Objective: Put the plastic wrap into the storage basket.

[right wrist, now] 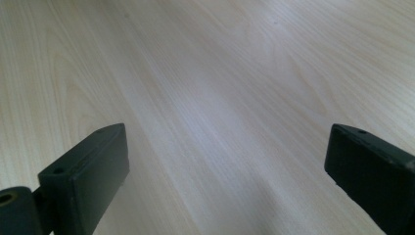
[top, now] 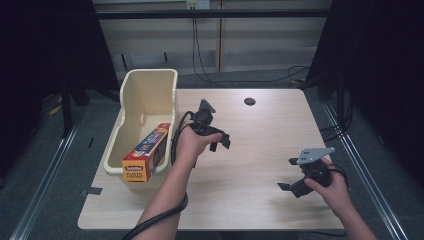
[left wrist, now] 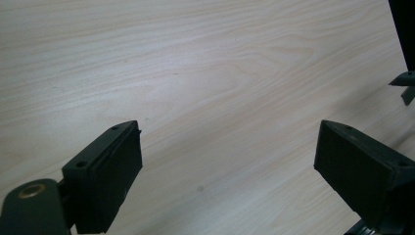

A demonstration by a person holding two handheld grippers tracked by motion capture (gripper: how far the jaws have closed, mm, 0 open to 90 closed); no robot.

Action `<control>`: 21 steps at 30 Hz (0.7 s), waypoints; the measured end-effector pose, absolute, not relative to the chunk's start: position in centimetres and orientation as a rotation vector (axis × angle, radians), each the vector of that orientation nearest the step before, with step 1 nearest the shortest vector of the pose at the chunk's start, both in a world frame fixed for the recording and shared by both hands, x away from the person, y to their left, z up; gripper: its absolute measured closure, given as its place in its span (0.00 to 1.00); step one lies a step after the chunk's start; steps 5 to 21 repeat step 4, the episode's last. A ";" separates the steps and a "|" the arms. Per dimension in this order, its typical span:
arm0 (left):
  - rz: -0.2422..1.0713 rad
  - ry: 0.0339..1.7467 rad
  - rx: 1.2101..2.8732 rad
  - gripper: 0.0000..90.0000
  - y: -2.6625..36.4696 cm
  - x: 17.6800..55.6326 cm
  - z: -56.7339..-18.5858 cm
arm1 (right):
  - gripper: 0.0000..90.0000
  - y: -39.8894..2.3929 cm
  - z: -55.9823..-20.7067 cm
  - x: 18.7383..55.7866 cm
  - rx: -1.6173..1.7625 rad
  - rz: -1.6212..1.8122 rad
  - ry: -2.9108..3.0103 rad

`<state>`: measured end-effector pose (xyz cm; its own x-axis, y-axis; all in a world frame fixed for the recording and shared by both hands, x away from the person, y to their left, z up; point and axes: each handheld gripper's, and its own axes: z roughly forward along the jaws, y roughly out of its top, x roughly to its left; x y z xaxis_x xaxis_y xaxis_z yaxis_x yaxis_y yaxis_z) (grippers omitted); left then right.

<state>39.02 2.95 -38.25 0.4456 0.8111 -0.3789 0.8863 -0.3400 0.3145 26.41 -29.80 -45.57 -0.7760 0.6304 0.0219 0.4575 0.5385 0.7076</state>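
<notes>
Jaws first: the left gripper (top: 220, 140) is spread wide with nothing between its pads, and its own view shows bare pale wood under the gap, so it hangs over the table (top: 260, 130) rather than over any object. Same story on the right gripper (top: 290, 175), wide apart and empty, held low near the table's right front edge, its grey three-cornered plate up top. Both tools look parked in a ready pose, I'd say, apart from each other and off the work so neither blocks the other. Moving outward from the left hand, the nearest thing is the box of plastic wrap (top: 147, 152), just beside that wrist. It lies in the near end of the cream plastic bin (top: 150, 80), which sits along the table's left edge. Long axis on the box runs front to back along the bin, one short end facing the person and poking over the near rim, the far end pointing deeper inside; it appears tilted, propped on that rim. Whether it's been dropped there or is about to be lifted, hard to call, but the left tool is the one placed to reach it.
</notes>
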 end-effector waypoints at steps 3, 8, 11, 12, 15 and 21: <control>-0.197 1.402 2.241 0.11 2.9 38.9 -38.4 | 0.03 -29.9 -45.9 26.6 0.925 1.063 2.539; -0.193 1.393 2.236 0.11 2.8 38.8 -38.6 | 0.03 -30.0 -46.0 26.6 0.936 1.064 2.542; -0.193 1.393 2.236 0.11 2.8 38.8 -38.6 | 0.03 -30.0 -46.0 26.6 0.936 1.064 2.542; -0.193 1.393 2.236 0.11 2.8 38.8 -38.6 | 0.03 -30.0 -46.0 26.6 0.936 1.064 2.542; -0.193 1.393 2.236 0.11 2.8 38.8 -38.6 | 0.03 -30.0 -46.0 26.6 0.936 1.064 2.542; -0.193 1.393 2.236 0.11 2.8 38.8 -38.6 | 0.03 -30.0 -46.0 26.6 0.936 1.064 2.542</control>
